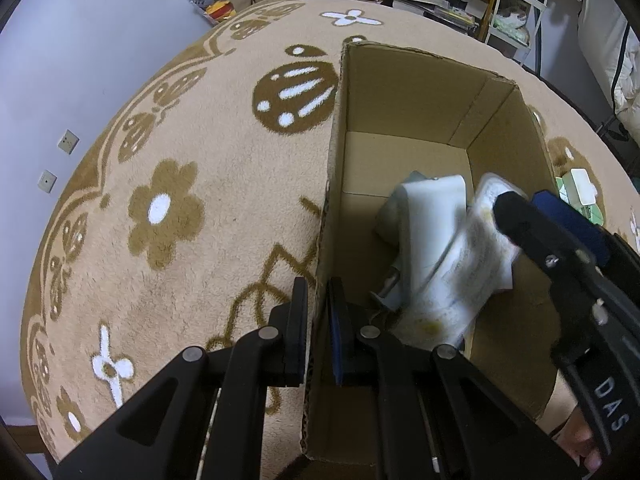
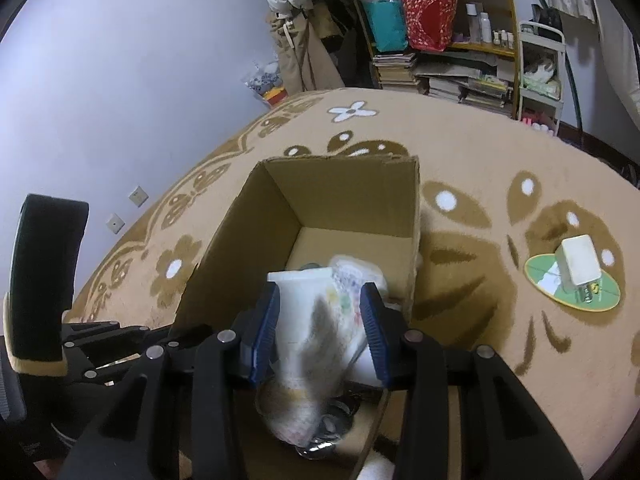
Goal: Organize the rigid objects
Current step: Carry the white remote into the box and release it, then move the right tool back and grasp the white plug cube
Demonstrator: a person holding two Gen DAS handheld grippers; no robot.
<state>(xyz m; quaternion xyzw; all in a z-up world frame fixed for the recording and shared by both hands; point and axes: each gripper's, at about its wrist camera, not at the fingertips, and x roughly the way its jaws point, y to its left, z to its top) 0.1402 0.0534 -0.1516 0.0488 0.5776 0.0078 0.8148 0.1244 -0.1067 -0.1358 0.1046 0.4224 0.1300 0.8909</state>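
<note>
An open cardboard box stands on a tan flowered rug; it also shows in the right wrist view. My left gripper is shut on the box's left wall, one finger outside and one inside. My right gripper hangs over the box with its jaws apart; it also shows in the left wrist view. Between its fingers, blurred, is a white tube with a printed packet beside it, inside the box. I cannot tell whether the pads touch them. A white charger lies on a green disc on the rug to the right.
The rug spreads around the box. A blue-white wall with sockets is on the left. Shelves with books, bags and bottles stand at the back. A white cart stands at the right of them.
</note>
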